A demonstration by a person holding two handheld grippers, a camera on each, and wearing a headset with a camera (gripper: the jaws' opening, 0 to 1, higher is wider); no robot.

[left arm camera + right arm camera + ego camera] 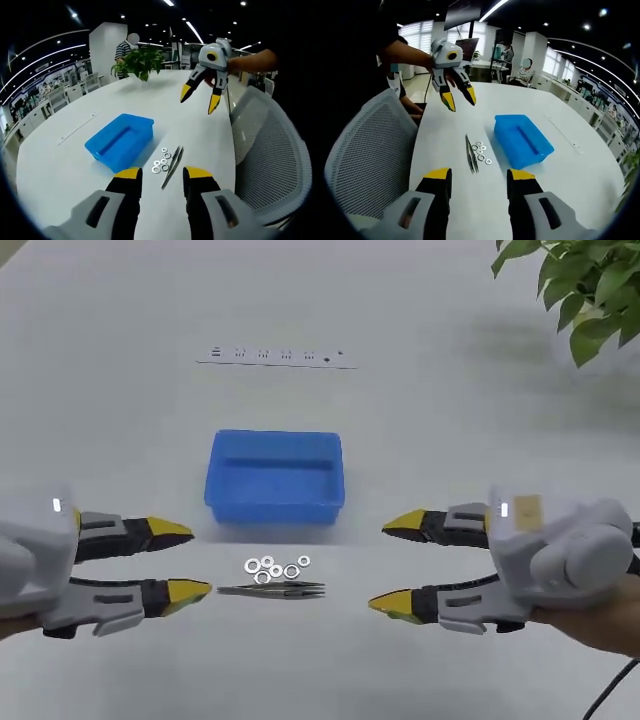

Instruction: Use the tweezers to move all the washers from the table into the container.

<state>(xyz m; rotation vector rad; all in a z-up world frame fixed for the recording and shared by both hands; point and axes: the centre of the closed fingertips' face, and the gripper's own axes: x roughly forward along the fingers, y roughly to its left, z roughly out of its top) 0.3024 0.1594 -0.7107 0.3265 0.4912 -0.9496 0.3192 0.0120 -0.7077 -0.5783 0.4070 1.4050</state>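
Left gripper [199, 560] and right gripper [378, 565] gape wide, both empty (tweezers [272, 589] lie between them).

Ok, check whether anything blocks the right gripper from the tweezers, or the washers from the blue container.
Nothing visible does. Bare table lies between the open right gripper and the tweezers, and only a strip of bare table separates the washers from the container.

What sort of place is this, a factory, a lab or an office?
Most likely a large open-plan office. There is a long white table with a mesh office chair pulled up to it, a potted plant on the table, and strip lights across a dark ceiling.
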